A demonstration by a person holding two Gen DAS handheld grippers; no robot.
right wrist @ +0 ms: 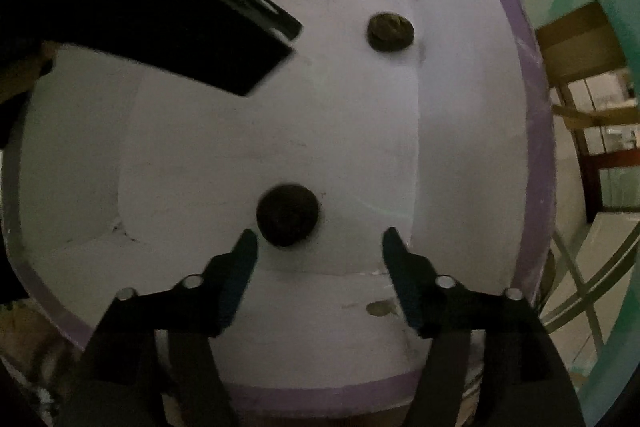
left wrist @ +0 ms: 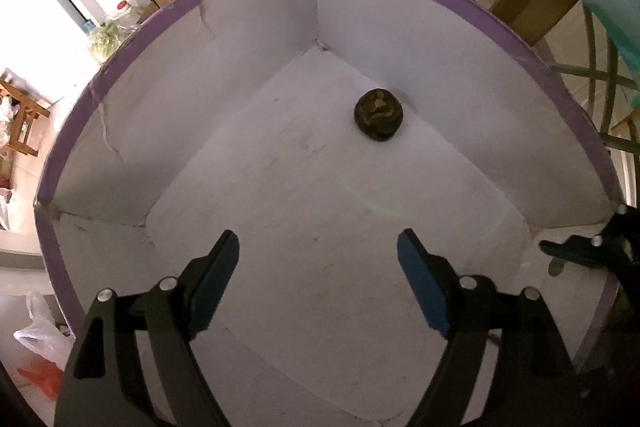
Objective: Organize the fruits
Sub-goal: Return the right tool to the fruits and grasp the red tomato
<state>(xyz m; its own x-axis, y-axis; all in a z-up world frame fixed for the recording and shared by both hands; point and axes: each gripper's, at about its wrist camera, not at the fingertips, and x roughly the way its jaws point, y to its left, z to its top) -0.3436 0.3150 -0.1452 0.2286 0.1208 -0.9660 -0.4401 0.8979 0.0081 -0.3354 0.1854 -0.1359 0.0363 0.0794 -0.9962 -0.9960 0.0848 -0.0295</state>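
Both tongs gape empty inside the white box (left wrist: 120,131): one dark fruit (right wrist: 287,215) lies just off the right tongs (right wrist: 318,247) (left-finger side), the other fruit (left wrist: 378,114) farther off, ahead of the left tongs (left wrist: 318,247).

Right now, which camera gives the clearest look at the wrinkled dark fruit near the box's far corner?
The left wrist view: the wrinkled fruit is sharp and better lit. The right wrist view shows it dimmer and blurred.

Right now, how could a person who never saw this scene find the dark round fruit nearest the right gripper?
Look inside the white cardboard box with the purple rim. Two dark round fruits lie on its floor. The wanted dark fruit sits just beyond the open right gripper; the wrinkled brownish fruit lies farther off, near the corner.
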